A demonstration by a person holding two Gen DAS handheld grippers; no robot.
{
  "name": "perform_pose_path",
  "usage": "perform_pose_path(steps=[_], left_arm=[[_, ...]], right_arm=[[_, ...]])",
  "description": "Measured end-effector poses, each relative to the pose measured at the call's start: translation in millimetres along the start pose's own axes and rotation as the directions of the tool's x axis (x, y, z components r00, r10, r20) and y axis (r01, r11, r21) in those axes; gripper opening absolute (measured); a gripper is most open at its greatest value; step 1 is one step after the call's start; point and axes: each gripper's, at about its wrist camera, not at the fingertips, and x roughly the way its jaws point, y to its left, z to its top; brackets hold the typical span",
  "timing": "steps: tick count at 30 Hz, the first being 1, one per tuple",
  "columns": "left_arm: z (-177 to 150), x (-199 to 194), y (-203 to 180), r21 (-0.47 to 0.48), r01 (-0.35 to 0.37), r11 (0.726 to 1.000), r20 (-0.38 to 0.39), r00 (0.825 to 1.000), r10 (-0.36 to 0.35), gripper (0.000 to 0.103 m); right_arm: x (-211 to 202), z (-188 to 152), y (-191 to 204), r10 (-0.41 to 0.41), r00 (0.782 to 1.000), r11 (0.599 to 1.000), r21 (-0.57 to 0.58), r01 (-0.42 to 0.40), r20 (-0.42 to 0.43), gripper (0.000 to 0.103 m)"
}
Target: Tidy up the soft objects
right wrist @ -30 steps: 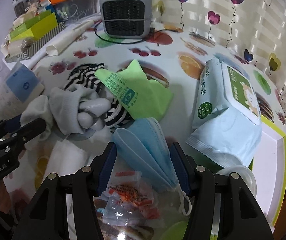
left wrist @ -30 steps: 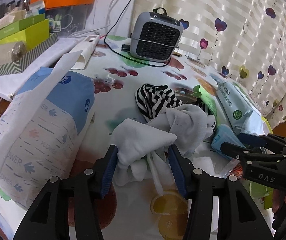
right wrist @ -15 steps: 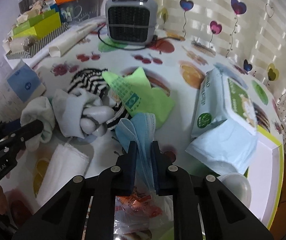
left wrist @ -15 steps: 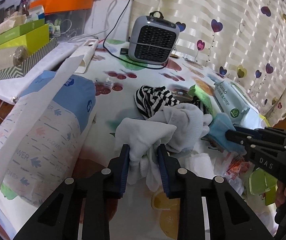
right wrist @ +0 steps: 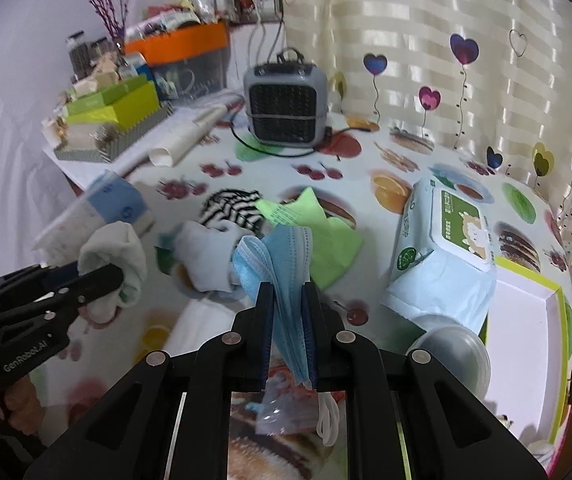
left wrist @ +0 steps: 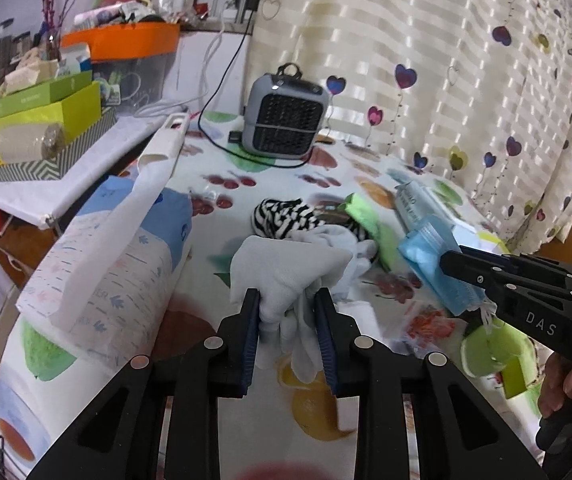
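Both at once — the left gripper (left wrist: 288,322) is clenched on a bunched white sock (left wrist: 286,268), raised just above the table (left wrist: 222,408), likely to sort it. The right gripper (right wrist: 288,330) pinches a pleated blue mask (right wrist: 282,268), its ear loop dangling.

- "DAS" in pale letters on the right gripper (left wrist: 452,266)
- "GenRobot.AI" on the left gripper (right wrist: 114,276)
- "ER" fragment on the tissue pack (left wrist: 102,280)
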Motion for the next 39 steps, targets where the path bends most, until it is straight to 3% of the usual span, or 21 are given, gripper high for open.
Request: perform_pose_path(steps=[20, 39], left_arm=[[-12.0, -52.5, -51.0, 0.088, 0.062, 0.994, 0.042, 0.997, -0.066, 0.026], [-13.4, -57.7, -86.5, 0.143, 0.106, 0.984, 0.032, 0.993, -0.111, 0.026]], right_arm=[[-74.9, -31.8, 0.2, 0.02, 0.993, 0.999, 0.041, -0.024, 0.117, 0.015], [-103.5, -47.5, -20.6, -0.01, 0.987, 0.997, 0.079, -0.003, 0.16, 0.015]])
